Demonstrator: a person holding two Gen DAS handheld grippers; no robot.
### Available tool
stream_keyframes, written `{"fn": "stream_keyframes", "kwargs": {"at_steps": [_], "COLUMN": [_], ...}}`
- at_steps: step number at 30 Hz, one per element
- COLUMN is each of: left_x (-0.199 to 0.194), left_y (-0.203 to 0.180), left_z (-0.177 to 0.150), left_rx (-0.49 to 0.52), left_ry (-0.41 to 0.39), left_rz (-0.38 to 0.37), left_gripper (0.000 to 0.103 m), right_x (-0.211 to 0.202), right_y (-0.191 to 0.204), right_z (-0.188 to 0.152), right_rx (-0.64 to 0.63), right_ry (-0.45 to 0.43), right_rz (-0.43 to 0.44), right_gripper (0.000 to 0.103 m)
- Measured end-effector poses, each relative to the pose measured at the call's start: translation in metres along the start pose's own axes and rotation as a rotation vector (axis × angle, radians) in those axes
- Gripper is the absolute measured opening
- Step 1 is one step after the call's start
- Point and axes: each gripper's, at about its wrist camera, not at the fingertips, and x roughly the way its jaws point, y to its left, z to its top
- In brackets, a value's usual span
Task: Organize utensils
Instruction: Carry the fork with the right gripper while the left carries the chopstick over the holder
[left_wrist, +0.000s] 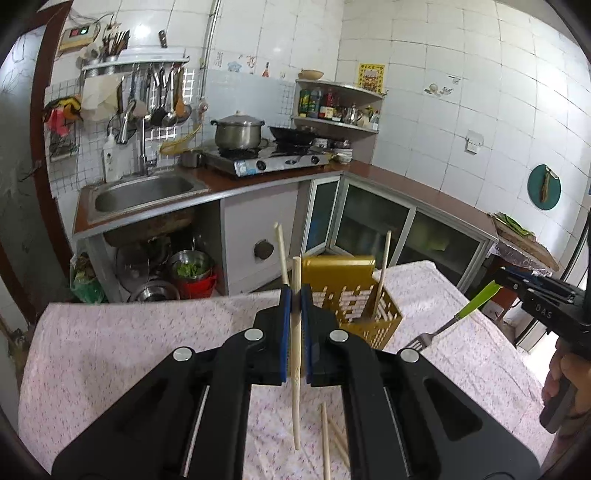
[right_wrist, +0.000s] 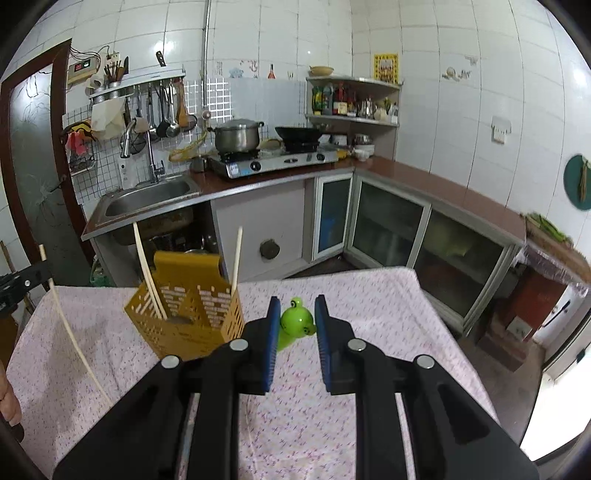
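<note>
The chopstick (left_wrist: 295, 332) is clamped mid-length in the shut left gripper (left_wrist: 295, 295), its long axis near vertical, upper tip at 12 o'clock and lower end hanging free at 6 o'clock above the tablecloth (left_wrist: 129, 350). The grip near the middle leaves the lower end clear, which suits dropping it end-first into a slot. The yellow slotted holder (left_wrist: 354, 306) stands on the cloth at about 1 o'clock from the jaws, just beyond them; two chopsticks already lean upright in it, one visible at (left_wrist: 382, 273). Loose chopsticks (left_wrist: 327, 443) lie flat on the cloth below, not yet sorted.

The fork (left_wrist: 436, 332) with its green handle (right_wrist: 295, 325) is pinched by the right gripper (right_wrist: 295, 332), whose jaws close on the handle's frog-shaped end. In the left wrist view it sits at 3 o'clock; its long axis slants, tines toward 8 o'clock and downward, handle toward 2 o'clock. Holding by the handle end keeps the tines leading, presumably for tines-down insertion. The holder (right_wrist: 192, 317) lies at 10 o'clock from this gripper, near. Both utensils hang clear of the table, apart from each other.
</note>
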Motion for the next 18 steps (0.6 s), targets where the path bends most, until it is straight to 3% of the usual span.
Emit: {"fn": "stream_keyframes", "kwargs": {"at_steps": [8,18], "left_x": [0.014,0.04], "left_y": [-0.01,-0.019], "left_z": [0.045,0.085], "left_rx": [-0.011,-0.01], "left_ry": [-0.038,-0.099], "left_rz": [-0.022,-0.011], "left_gripper": [0.004,0.004], "right_x": [-0.019,-0.003], "right_y": [0.004,0.018], "right_z": [0.053,0.089], "right_rx": [-0.041,-0.052], "right_ry": [-0.05,-0.081], "right_rz": [-0.022,-0.003], "right_gripper": [0.018,0.018]}}
